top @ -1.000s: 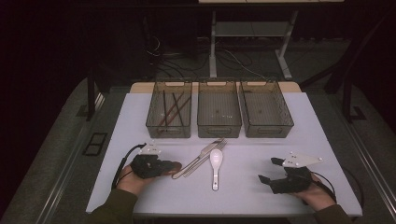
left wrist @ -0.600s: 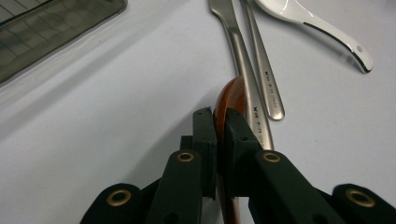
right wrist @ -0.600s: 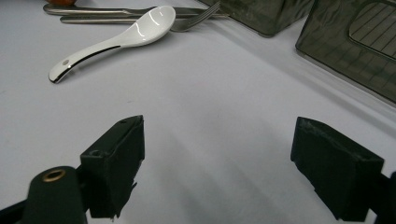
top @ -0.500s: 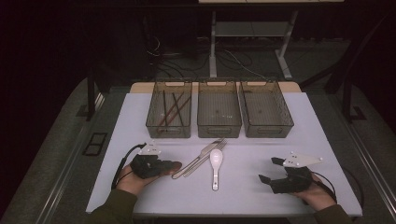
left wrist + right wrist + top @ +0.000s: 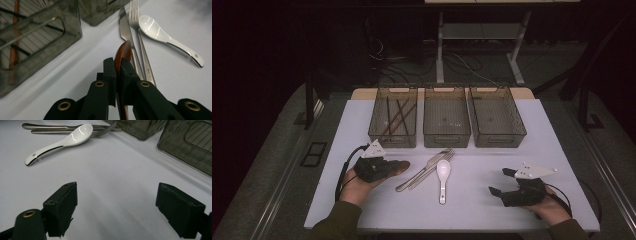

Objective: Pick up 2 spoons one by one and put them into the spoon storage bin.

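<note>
A white tabletop [image 5: 377,210] in a dark room carries 3 grey bins [image 5: 447,117]. The left gripper [image 5: 117,75] has its jaws clenched on a brown wooden spoon [image 5: 123,51] near the knife [image 5: 126,30]; the right gripper [image 5: 116,207] rests with jaws released.

No readable text, label, brand, number or sign turns up anywhere on the table, the trays, the cutlery or the grippers.

Black two-jaw left tool [image 5: 119,68], brass rivets; black right tool [image 5: 116,207]; grey triangular top plates, black cables; olive sleeves.
</note>
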Demonstrator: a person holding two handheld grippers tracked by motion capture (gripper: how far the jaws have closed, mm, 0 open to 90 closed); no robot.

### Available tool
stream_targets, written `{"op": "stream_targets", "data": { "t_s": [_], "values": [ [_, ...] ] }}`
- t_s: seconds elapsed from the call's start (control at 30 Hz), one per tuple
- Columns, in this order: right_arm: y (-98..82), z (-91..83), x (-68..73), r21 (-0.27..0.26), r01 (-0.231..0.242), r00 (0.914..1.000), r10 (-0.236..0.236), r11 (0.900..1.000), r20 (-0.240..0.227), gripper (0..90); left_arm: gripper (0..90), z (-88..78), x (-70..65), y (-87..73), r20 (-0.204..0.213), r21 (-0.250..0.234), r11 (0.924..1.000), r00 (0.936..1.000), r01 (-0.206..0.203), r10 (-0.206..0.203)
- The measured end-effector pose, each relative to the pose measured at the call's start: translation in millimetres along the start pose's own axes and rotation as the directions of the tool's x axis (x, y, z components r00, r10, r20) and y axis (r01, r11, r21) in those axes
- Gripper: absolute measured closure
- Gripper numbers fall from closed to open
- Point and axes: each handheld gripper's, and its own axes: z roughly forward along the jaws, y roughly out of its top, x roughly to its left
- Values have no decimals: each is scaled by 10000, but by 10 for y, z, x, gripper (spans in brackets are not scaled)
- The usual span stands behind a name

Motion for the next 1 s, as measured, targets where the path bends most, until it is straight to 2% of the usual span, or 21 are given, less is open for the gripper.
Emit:
{"op": "stream_targets", "data": {
  "t_s": [0.13, 0.27, 0.37, 0.57, 0.8, 1.0],
  "values": [
    [4, 0, 13, -59, -25, 10000, 25, 10000, 2, 176, 844, 30, -33, 93, -51, -71, 9998, 9999, -159, 159],
    [4, 36, 26, -163, -12, 10000, 11, 9999, -80, 138, 843, 64, -46, 184, -51, -128, 9994, 9995, -315, 314],
    [12, 79, 28, -100, -189, 9997, 187, 9998, -146, 119, 843, 88, -42, 246, 40, -273, 9992, 9996, -294, 296],
    [4, 107, 26, 31, -172, 9997, 172, 9998, -175, 119, 843, 132, -13, 346, 6, -342, 9990, 9996, -276, 276],
    [6, 83, 23, -30, -207, 9998, 207, 9998, -54, 119, 843, 192, 15, 502, 62, -789, 9969, 10000, -54, 59],
    [10, 67, 12, -95, -193, 9998, 193, 9998, -36, 119, 843, 257, 42, 705, -160, -959, 9953, 9998, -160, 145]
  ]
}}
